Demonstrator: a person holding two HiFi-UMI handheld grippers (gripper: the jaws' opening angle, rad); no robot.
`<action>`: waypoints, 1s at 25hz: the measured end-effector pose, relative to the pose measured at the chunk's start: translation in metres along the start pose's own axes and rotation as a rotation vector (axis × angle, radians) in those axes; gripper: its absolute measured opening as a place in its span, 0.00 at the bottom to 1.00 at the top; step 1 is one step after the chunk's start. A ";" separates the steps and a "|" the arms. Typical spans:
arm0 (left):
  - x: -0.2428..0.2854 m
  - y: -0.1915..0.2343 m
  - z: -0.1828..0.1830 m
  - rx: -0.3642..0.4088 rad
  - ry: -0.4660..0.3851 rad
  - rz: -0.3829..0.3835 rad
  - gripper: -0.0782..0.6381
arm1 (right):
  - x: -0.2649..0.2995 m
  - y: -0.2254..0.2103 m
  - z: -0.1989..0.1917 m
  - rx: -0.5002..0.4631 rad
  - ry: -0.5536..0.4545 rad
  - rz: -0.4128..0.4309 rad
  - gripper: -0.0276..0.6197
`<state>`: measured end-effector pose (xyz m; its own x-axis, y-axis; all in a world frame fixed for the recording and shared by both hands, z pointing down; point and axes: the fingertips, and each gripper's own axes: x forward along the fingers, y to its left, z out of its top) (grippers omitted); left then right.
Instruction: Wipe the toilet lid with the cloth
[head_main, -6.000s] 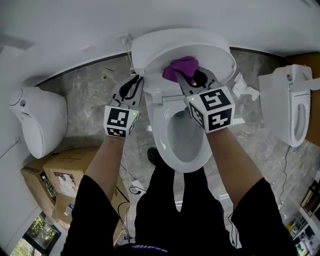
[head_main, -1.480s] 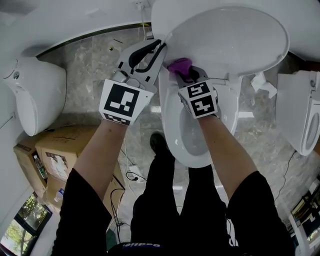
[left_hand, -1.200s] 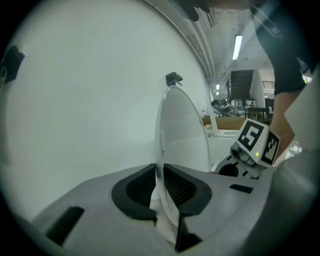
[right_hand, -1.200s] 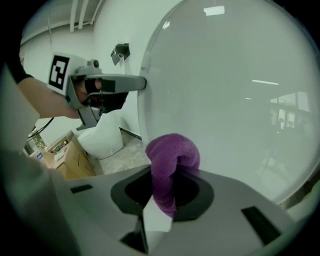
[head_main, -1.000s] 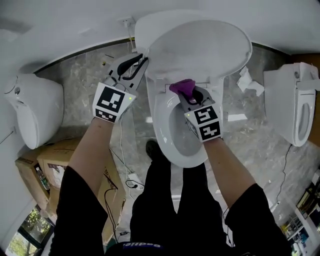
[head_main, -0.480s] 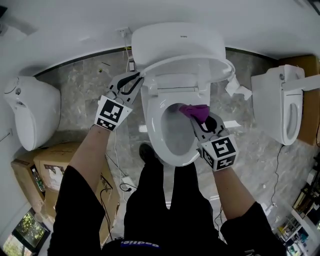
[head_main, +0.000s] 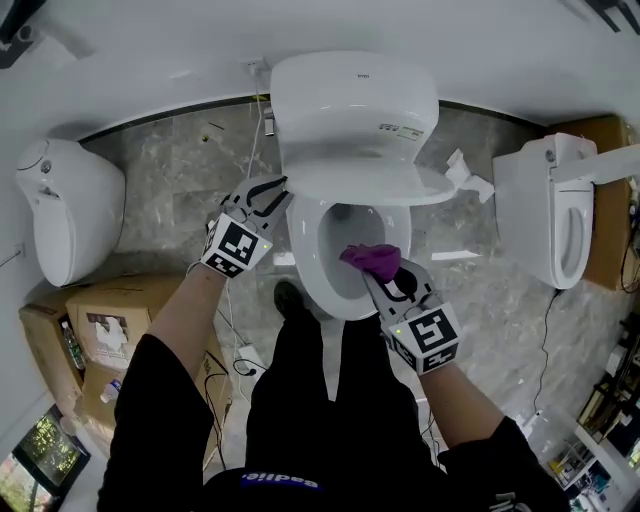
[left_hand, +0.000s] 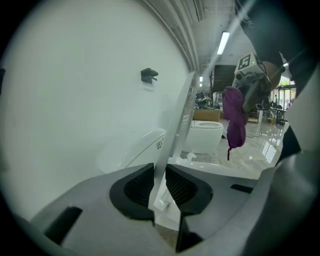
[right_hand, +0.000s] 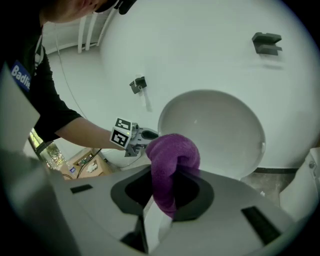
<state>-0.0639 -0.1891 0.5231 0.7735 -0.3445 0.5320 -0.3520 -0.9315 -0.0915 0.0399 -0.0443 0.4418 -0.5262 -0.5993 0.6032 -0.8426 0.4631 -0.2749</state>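
Observation:
The white toilet lid (head_main: 358, 140) stands half lowered over the bowl (head_main: 305, 245). My left gripper (head_main: 278, 187) is shut on the lid's left edge; in the left gripper view that thin edge (left_hand: 172, 135) runs up from between the pads of that gripper (left_hand: 160, 189). My right gripper (head_main: 383, 276) is shut on a bunched purple cloth (head_main: 371, 260), held over the bowl's near right rim, apart from the lid. In the right gripper view the cloth (right_hand: 172, 162) bulges out of this gripper (right_hand: 162, 200), with the lid's underside (right_hand: 220, 130) beyond it and the left gripper (right_hand: 132, 136) at its edge.
Another white toilet (head_main: 65, 215) stands at the left and a third (head_main: 545, 205) at the right. Cardboard boxes (head_main: 95, 335) sit at the lower left. Crumpled paper (head_main: 466, 172) lies on the marble floor by the lid. The person's legs fill the foreground.
The lid has swung down from upright to half lowered, with my left gripper on its edge. My right gripper has drawn the cloth back off the lid's inner face to above the bowl.

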 end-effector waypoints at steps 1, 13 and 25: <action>-0.003 -0.008 -0.003 0.008 0.011 -0.011 0.20 | -0.003 0.009 0.002 -0.004 -0.005 0.016 0.15; -0.027 -0.077 -0.038 -0.052 0.134 -0.045 0.26 | -0.041 0.065 0.014 0.019 -0.017 0.149 0.15; -0.079 -0.107 -0.055 -0.372 0.175 0.073 0.18 | -0.065 0.033 0.003 0.038 0.003 0.112 0.15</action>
<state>-0.1158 -0.0556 0.5373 0.6494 -0.3535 0.6733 -0.5942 -0.7884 0.1591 0.0462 0.0083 0.3911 -0.6168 -0.5433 0.5695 -0.7824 0.5022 -0.3684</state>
